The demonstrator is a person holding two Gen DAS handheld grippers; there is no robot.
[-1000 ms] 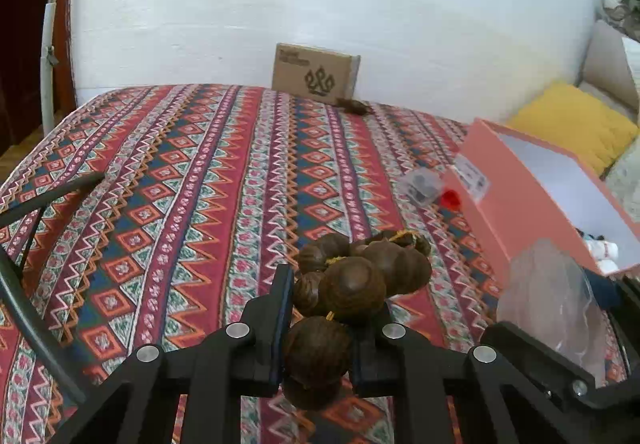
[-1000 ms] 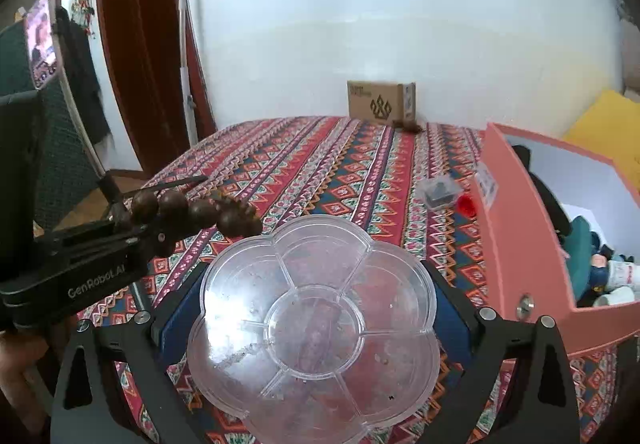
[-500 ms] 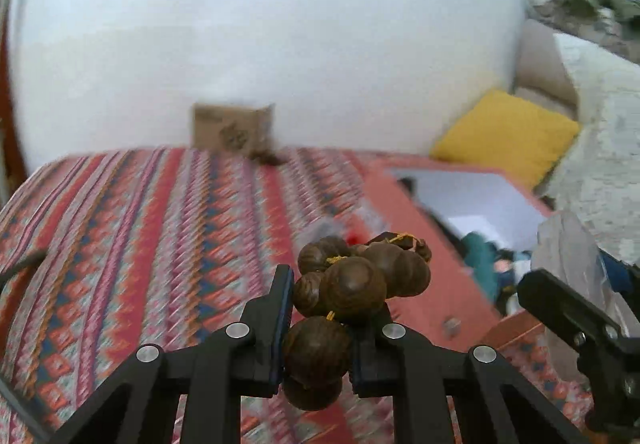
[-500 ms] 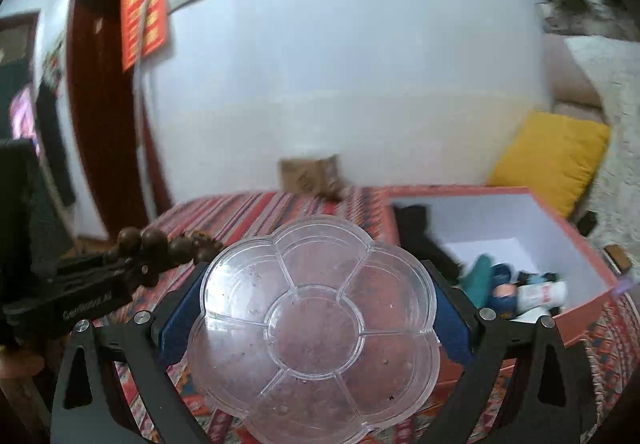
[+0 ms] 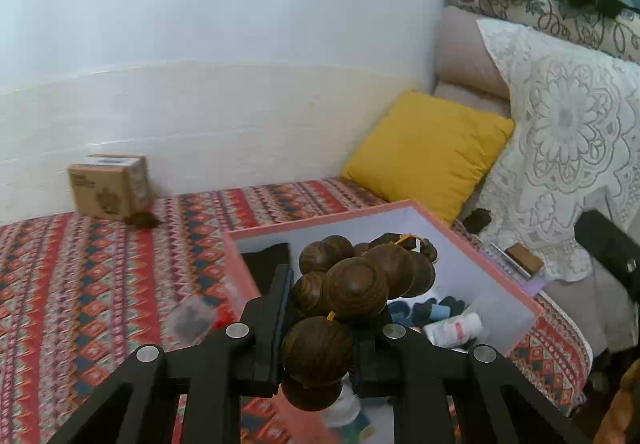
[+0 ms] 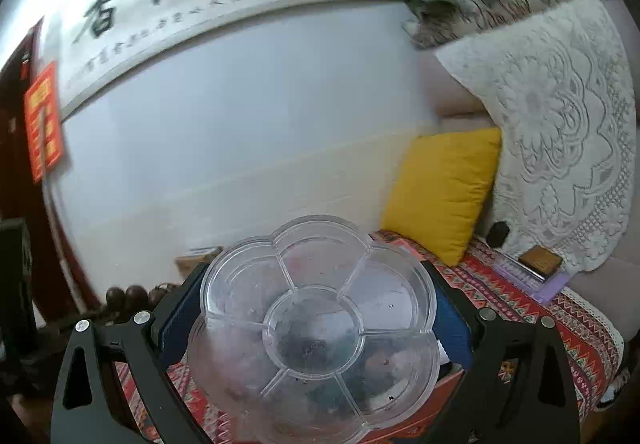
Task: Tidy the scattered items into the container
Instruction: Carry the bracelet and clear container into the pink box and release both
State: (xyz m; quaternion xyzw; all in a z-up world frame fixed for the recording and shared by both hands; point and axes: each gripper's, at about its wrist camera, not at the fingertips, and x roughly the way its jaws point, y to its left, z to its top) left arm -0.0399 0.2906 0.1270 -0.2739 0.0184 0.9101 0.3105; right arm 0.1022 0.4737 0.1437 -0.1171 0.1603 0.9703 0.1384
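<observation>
Left gripper (image 5: 318, 328) pinches a string of big dark wooden beads (image 5: 352, 288), fingers pressed in on the lowest bead; the rest of the strand bunches up above the tips. It hangs over the open pink box (image 5: 516, 294), which sits on the patterned cloth (image 5: 80, 284). Inside the box: a white bottle (image 5: 454, 328), some blue pieces, something black at the far corner.

Right gripper (image 6: 314, 324) clamps a clear flower-shaped divided tray (image 6: 316, 324) by its two sides, held level. Through the plastic I make out dim shapes below, likely the box contents (too murky to be sure). The beads and left tool show at this view's lower left.

On the cloth beside the box, a small clear case (image 5: 190, 314) with something red next to it. A cardboard carton (image 5: 106, 185) stands by the wall, yellow cushion (image 5: 424, 151) beyond the box.

Judgement: both loads are at the drop-off stage. Beads look placed for release; letting go needs the fingers spread over open floor, clear of the bottle. The tray is wide and will want lowering flat inside the walls.
</observation>
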